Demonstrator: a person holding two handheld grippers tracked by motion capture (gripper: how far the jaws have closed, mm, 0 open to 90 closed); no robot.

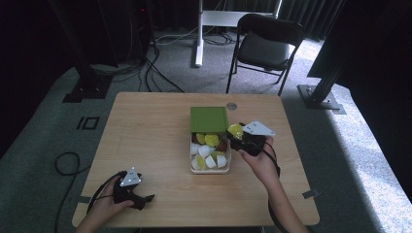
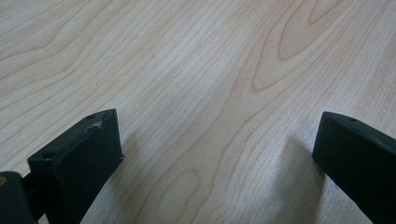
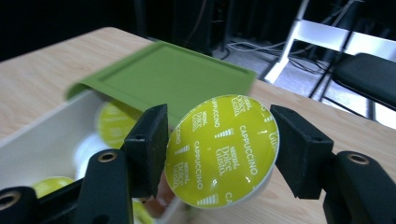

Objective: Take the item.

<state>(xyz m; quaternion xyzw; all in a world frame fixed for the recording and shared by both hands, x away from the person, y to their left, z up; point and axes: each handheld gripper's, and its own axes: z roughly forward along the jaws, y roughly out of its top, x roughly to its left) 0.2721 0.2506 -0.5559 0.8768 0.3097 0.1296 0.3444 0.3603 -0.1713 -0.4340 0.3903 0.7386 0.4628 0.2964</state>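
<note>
A white box (image 1: 194, 170) with a green lid (image 1: 209, 119) slid back holds several coffee capsules (image 1: 208, 152), some yellow-green, some white. My right gripper (image 1: 236, 137) hovers at the box's right rim, shut on a yellow-green capsule (image 1: 235, 130). In the right gripper view that capsule (image 3: 222, 150) reads "Cappuccino" and sits between the two black pads (image 3: 149, 147), above the box's edge, with the green lid (image 3: 173, 81) behind. My left gripper (image 1: 145, 199) rests near the table's front left, jaws wide apart over bare wood (image 2: 205, 93), holding nothing.
The wooden table (image 1: 145, 141) has a small round grommet (image 1: 231, 106) behind the box. A black folding chair (image 1: 265, 46) and white desk legs (image 1: 199, 34) stand beyond the far edge. Cables (image 1: 68, 165) lie on the floor at left.
</note>
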